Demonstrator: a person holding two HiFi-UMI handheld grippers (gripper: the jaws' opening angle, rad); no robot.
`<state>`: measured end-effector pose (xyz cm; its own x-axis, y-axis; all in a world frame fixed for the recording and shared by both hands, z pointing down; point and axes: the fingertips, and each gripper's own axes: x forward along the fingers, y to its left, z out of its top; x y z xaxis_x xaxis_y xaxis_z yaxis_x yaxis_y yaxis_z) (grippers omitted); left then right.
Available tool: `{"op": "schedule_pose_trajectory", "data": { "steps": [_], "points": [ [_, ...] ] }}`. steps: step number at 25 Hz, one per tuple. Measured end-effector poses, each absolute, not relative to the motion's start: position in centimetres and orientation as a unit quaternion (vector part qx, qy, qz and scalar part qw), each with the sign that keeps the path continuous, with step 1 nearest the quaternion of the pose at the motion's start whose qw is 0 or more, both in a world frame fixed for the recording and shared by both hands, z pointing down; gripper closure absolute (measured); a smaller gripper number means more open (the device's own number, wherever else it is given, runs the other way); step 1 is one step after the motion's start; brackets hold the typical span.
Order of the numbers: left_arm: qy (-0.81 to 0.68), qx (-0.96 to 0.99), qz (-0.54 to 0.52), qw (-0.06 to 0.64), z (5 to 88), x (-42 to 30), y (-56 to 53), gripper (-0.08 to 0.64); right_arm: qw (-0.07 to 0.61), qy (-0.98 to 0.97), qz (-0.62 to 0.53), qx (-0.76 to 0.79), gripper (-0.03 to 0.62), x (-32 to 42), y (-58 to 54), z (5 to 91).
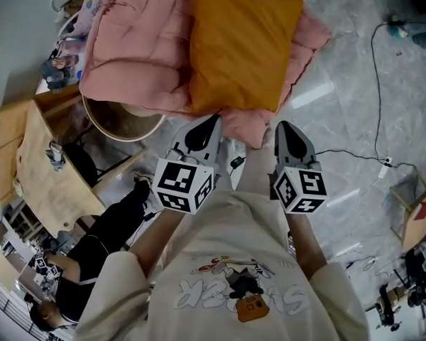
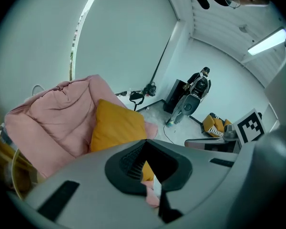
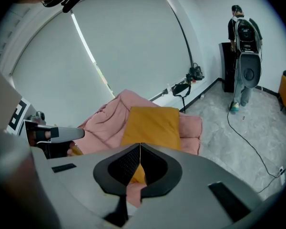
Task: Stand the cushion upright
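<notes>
An orange square cushion (image 1: 241, 41) lies flat on a heap of pink padded bedding (image 1: 138, 48) on the floor ahead. My left gripper (image 1: 210, 121) hovers just short of the bedding's near edge, below the cushion's near left corner. It is shut and holds nothing. My right gripper (image 1: 283, 127) is level with it, below the cushion's near right corner, also shut and empty. The cushion (image 2: 117, 125) shows above the closed tips of the left gripper (image 2: 145, 145) in the left gripper view. In the right gripper view the cushion (image 3: 152, 125) lies straight beyond the right gripper (image 3: 140, 148).
A round wooden-rimmed frame (image 1: 121, 126) pokes out under the bedding at the left. A wooden table (image 1: 35, 169) stands further left, with a seated person in black (image 1: 92, 261) beside it. A black cable (image 1: 376, 84) runs over the grey floor at the right. Another person (image 3: 243, 37) stands far off.
</notes>
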<state>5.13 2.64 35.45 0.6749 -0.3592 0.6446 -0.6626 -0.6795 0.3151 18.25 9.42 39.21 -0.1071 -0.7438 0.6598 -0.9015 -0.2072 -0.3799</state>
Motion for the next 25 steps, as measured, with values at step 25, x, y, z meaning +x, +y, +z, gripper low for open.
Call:
{"op": "schedule_pose_trajectory", "data": {
  "steps": [25],
  "points": [
    [-0.343, 0.823, 0.362, 0.273, 48.3, 6.0, -5.2, 0.554, 0.095, -0.602, 0.470, 0.639, 0.563, 23.1, 2.7, 52.6]
  ]
}}
